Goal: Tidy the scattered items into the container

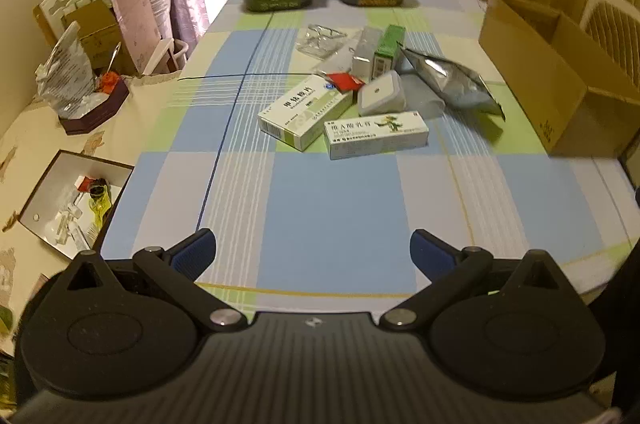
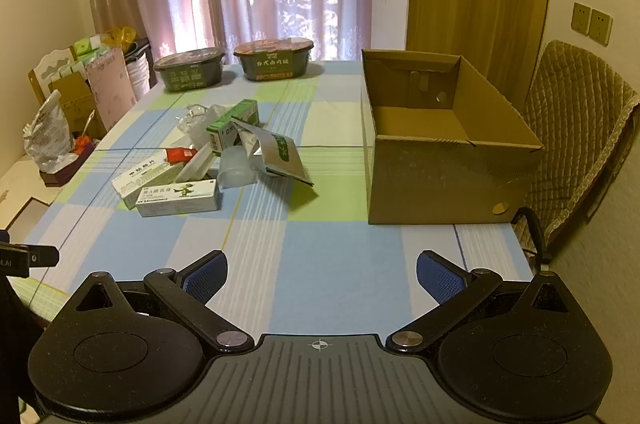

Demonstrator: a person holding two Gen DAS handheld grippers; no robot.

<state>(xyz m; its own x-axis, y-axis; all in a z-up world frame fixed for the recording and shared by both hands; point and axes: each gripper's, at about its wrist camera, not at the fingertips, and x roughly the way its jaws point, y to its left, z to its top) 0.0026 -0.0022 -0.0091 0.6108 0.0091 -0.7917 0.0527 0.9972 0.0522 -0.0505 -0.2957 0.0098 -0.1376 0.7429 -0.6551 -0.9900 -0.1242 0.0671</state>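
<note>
nothing is packed yet: your left gripper (image 1: pixel 313 251) and right gripper (image 2: pixel 322 274) both hang spread wide and empty, the scattered pile of medicine cartons and foil pouch (image 2: pixel 216 152) lies ahead-left of the right one, the open brown cardboard box (image 2: pixel 448 144) ahead-right shows bare.
</note>
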